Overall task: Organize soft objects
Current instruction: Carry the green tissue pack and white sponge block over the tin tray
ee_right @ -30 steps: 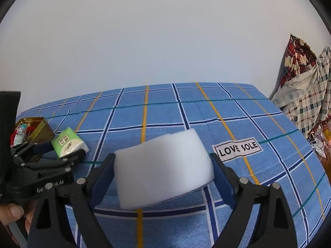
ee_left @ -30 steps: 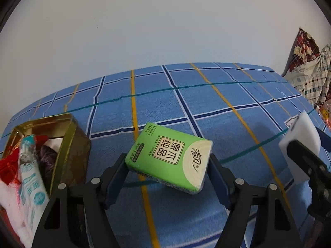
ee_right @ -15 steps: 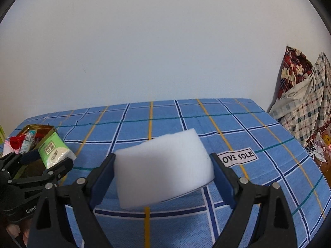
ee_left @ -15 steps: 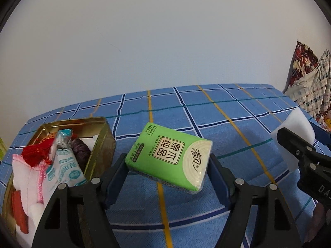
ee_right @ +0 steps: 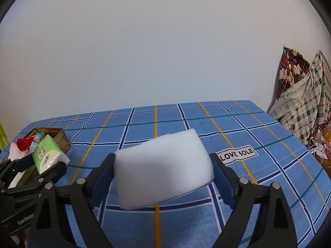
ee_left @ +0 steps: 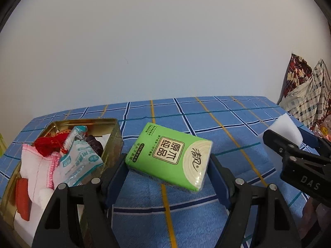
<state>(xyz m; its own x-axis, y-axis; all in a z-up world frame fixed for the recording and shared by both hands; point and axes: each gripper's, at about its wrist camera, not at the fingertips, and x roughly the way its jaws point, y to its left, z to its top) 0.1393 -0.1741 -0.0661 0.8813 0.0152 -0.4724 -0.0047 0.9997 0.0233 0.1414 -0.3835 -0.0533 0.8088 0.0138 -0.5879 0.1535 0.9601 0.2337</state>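
Observation:
My left gripper (ee_left: pixel 168 170) is shut on a green tissue pack (ee_left: pixel 169 156), held above the blue checked cloth (ee_left: pixel 227 128) just right of a gold tin (ee_left: pixel 115 128). The tin holds a white cloth with pink trim (ee_left: pixel 37 167), red yarn (ee_left: pixel 48 145), a wet-wipe packet (ee_left: pixel 77 163) and other soft things. My right gripper (ee_right: pixel 163 169) is shut on a white sponge block (ee_right: pixel 163 167), lifted over the cloth. The sponge block (ee_left: pixel 284 129) and right gripper show at the right edge of the left wrist view. In the right wrist view the tissue pack (ee_right: pixel 46 156) and tin (ee_right: pixel 60 138) lie far left.
A white label reading LOVE SOLE (ee_right: pixel 236 154) is sewn on the cloth right of the sponge. Plaid and floral fabrics (ee_right: pixel 304 101) are piled past the cloth's right edge. A plain wall stands behind the far edge.
The left gripper has swung leftward and a little up with the tissue pack, so much more of the tin's inside shows. The right gripper rose slightly, the sponge still in it.

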